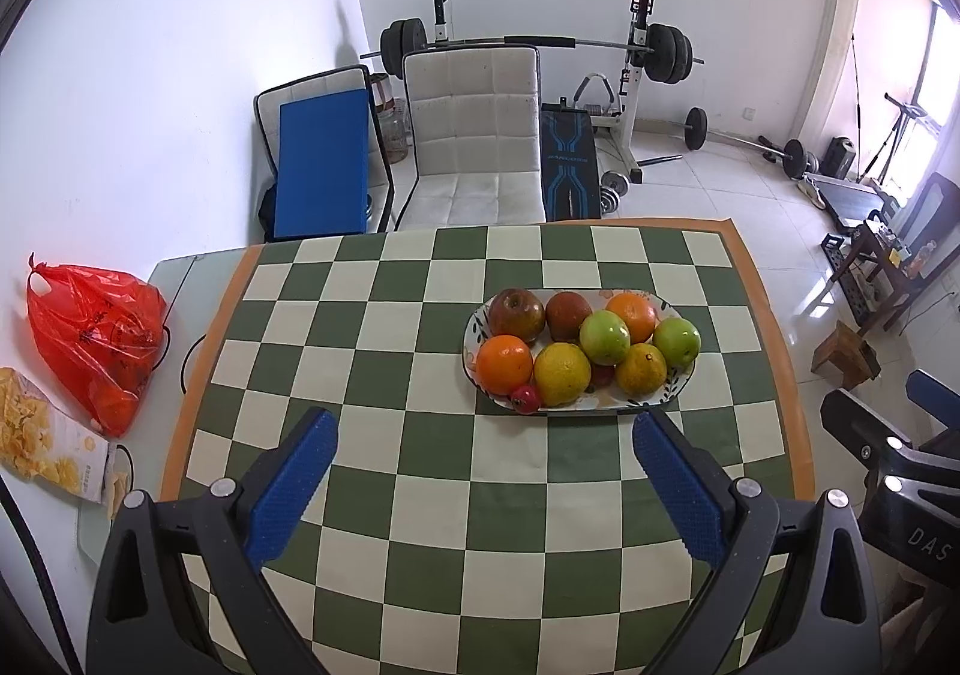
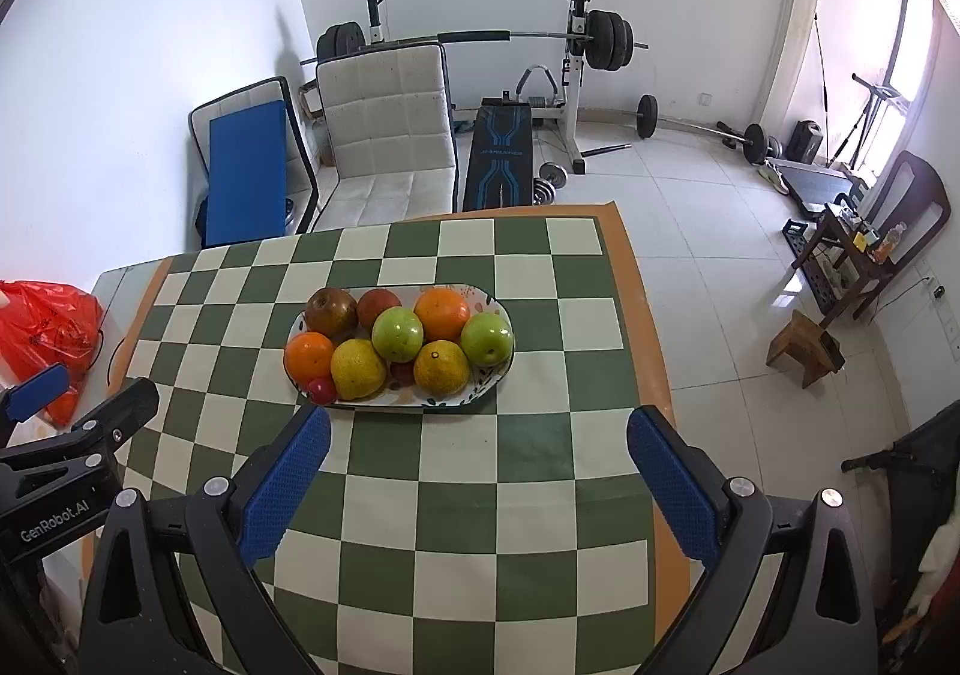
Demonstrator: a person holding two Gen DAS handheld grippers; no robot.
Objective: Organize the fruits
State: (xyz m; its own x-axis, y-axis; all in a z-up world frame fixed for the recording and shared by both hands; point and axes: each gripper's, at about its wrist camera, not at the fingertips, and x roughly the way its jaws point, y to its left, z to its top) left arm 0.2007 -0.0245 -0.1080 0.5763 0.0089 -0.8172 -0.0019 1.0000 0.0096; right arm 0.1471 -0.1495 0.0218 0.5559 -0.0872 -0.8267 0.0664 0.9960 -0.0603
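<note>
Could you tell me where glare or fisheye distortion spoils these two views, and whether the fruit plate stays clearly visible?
Left wrist view: the window blows out at the right edge, the frame corners go dark, and the tablecloth squares bow; the plate is sharp. Right wrist view: the same glare, and the plate is sharp.

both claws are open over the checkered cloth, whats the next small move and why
Probably ease the right claw forward toward the oval patterned plate of fruit. Both claws are open and empty, nothing is grasped yet, and the plate lies just ahead of the right one, closer than to the left claw.
</note>
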